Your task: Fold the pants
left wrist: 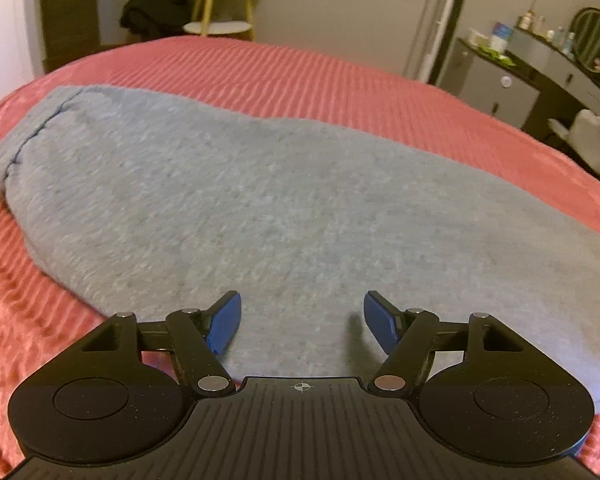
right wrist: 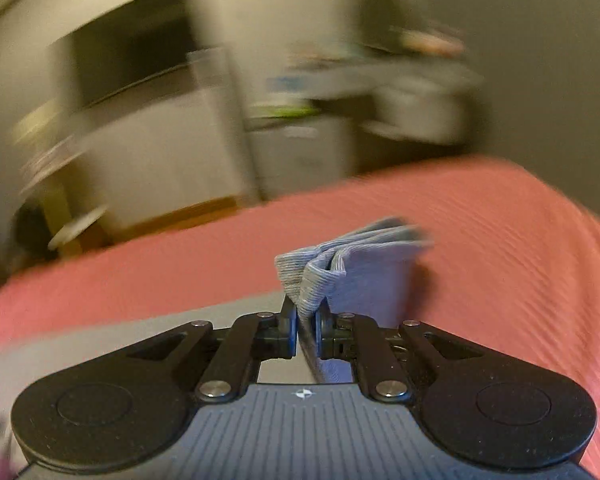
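Grey sweatpants (left wrist: 260, 208) lie flat on a pink ribbed bedspread (left wrist: 340, 80), a stitched seam at the far left end. My left gripper (left wrist: 302, 316) is open, blue fingertips (left wrist: 226, 320) spread just above the near part of the pants, holding nothing. In the right wrist view, my right gripper (right wrist: 306, 330) is shut on the ribbed cuff end of the pants (right wrist: 320, 276), which bunches up above the jaws over the bedspread (right wrist: 480, 240). That view is motion-blurred.
Beyond the bed stand a grey dresser (left wrist: 500, 88) with bottles and a round mirror (left wrist: 594, 38), a white chair (left wrist: 592, 140), a yellow-legged stand (left wrist: 220, 12) with dark clothes (left wrist: 156, 8) beside it, and a wall.
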Demonstrator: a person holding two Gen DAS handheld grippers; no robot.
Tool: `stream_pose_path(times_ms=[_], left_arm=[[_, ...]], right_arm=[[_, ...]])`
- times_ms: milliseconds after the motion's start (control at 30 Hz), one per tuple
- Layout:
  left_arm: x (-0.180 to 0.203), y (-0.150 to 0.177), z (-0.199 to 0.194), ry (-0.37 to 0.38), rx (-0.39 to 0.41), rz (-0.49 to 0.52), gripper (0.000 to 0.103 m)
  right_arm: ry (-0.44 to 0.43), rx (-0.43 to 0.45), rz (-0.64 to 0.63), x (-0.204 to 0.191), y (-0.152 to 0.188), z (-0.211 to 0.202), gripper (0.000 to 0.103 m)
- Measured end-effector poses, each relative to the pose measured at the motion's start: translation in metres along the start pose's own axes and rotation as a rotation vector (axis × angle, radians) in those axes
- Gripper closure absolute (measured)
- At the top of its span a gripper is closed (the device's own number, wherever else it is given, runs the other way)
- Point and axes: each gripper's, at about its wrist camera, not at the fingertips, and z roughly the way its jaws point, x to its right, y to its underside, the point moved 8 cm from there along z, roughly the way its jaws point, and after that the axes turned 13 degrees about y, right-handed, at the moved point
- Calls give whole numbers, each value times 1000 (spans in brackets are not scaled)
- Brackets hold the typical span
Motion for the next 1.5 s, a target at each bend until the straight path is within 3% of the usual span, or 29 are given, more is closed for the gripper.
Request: stream_pose_path(times_ms=[100, 233, 300, 367, 400, 433, 500, 567, 600, 633, 733, 833, 900, 967, 1000, 1033, 1133, 1267, 1367, 1500], left_arm=[[4, 1, -5, 33, 6, 8, 29], [11, 2, -7, 76, -4, 26, 29], [16, 1, -7, 101, -11, 37, 29], [25, -1, -5, 147, -21, 49, 29], [32, -2, -3, 173, -27, 56, 29], [41, -3, -1, 204, -32, 65, 26], [62, -6, 7, 262, -43, 65, 22], [87, -8, 21, 328, -78, 51, 20], [99, -8, 29, 364, -102, 42, 20], [113, -9, 40, 402, -132, 30, 19], [141, -12, 71, 459, -210, -8, 20], [167, -13, 102, 520, -292, -28, 22], [179, -9, 122, 514, -352, -15, 24], [188, -10, 133, 490, -353, 28, 25], [193, -11, 135, 482, -350, 38, 32], [198, -13, 137, 482, -349, 45, 50], [206, -13, 141, 460, -360, 58, 76], [202, -17, 134, 491, -343, 37, 84], [193, -25, 117, 529, -315, 1, 85], [164, -36, 94, 490, -255, 26, 85]], right_arm=[[-166, -52, -167, -87, 29, -3, 95], [-259, -196, -219, -148, 86, 11, 93], [-254, -328, -154, -150, 110, 23, 85], [-289, -383, -12, -134, 109, 24, 80], [-323, -398, 98, -121, 103, 25, 67], [-348, -412, 217, -107, 98, 27, 45], [-333, -423, 448, -71, 93, 35, 33], [-214, -457, 496, -44, 102, 47, 45], [-140, -460, 485, -34, 106, 49, 63], [-127, -455, 523, -30, 110, 48, 65], [-172, -415, 661, -19, 111, 40, 58], [-224, -378, 704, -8, 112, 34, 47], [-253, -374, 720, -6, 112, 35, 44], [-279, -377, 736, -1, 112, 36, 44], [-295, -382, 747, 2, 113, 37, 43], [-305, -384, 755, -1, 109, 39, 43], [-293, -358, 756, 2, 106, 36, 43], [-296, -285, 756, 3, 101, 31, 41], [-343, -304, 780, 2, 99, 29, 36], [-353, -312, 798, 3, 98, 29, 31]])
